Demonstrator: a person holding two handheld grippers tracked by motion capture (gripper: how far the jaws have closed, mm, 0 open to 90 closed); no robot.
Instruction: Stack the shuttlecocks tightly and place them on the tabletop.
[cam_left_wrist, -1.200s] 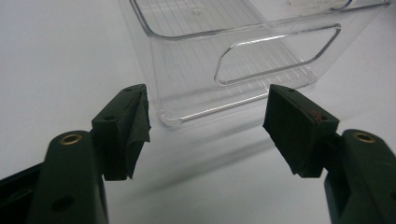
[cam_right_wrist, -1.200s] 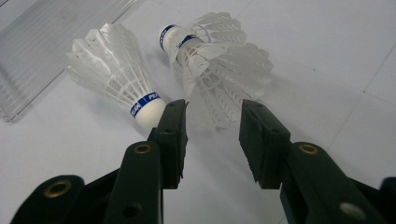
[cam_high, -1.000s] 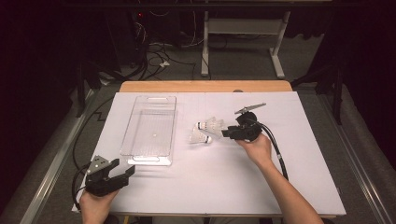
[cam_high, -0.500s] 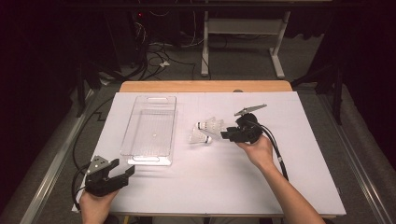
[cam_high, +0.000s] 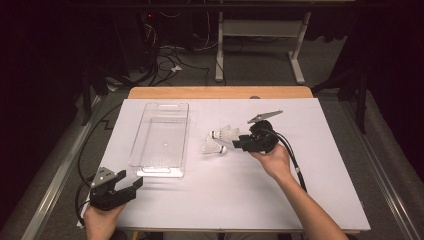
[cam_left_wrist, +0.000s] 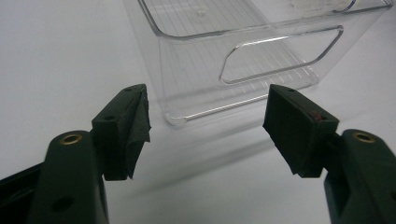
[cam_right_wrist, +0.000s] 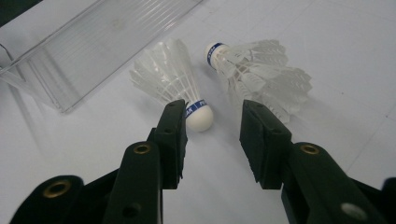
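Two white feather shuttlecocks lie on the white table just right of its middle. The nearer shuttlecock points its cork toward my right gripper. The farther shuttlecock has a blue band at its cork. My right gripper is open just short of them, with the nearer cork right in front of its left jaw and nothing between the pads. At the front left corner my left gripper rests open and holds nothing, facing the clear plastic bin.
The bin is empty and lies lengthwise left of the shuttlecocks, with a handle cut-out in its near end wall. A black cable trails from the right gripper along the forearm. Dark floor with cables and a desk frame lies beyond the table's far wooden edge.
The right gripper has shifted only slightly beside the shuttlecocks. The left gripper, the bin and both shuttlecocks have stayed where they were.
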